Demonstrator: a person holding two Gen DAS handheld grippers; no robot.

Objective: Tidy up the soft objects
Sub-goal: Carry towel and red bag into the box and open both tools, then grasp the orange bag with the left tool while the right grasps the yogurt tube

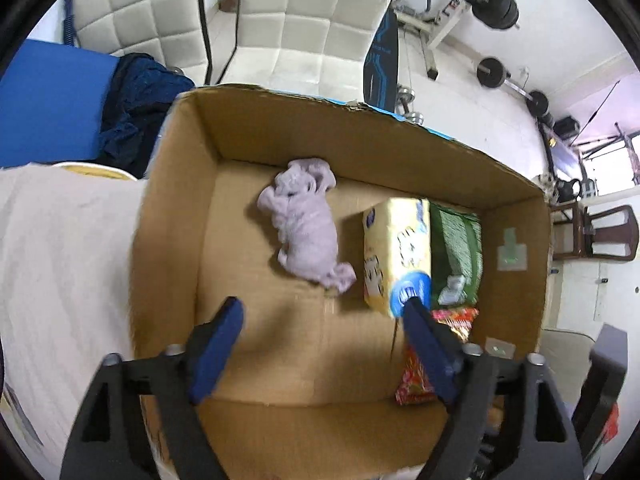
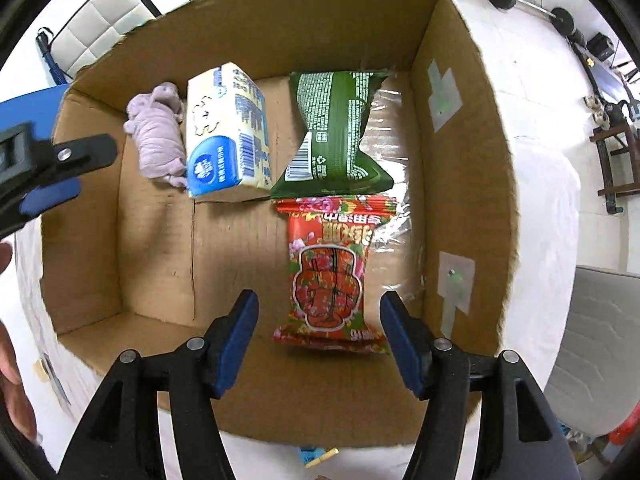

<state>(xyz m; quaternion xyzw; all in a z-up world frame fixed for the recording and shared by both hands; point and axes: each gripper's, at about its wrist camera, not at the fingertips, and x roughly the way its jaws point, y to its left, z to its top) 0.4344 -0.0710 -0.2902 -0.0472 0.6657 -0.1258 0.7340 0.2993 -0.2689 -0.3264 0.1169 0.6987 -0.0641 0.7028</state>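
An open cardboard box (image 1: 176,216) (image 2: 464,184) holds a lilac plush toy (image 1: 306,226) (image 2: 158,136), a yellow-and-blue tissue pack (image 1: 396,252) (image 2: 230,132), a green packet (image 1: 456,248) (image 2: 336,128) and a red flowered packet (image 1: 416,376) (image 2: 330,268). My left gripper (image 1: 322,308) is open and empty above the box floor, near the plush toy; it also shows in the right wrist view (image 2: 68,172). My right gripper (image 2: 318,302) is open and empty, its fingers on either side of the red packet's near end.
The box stands on a white cloth surface (image 1: 60,264). A blue cushion (image 1: 48,100) and dark blue fabric (image 1: 136,108) lie behind it at left. White padded chairs (image 1: 304,28) and weight equipment (image 1: 496,68) stand beyond.
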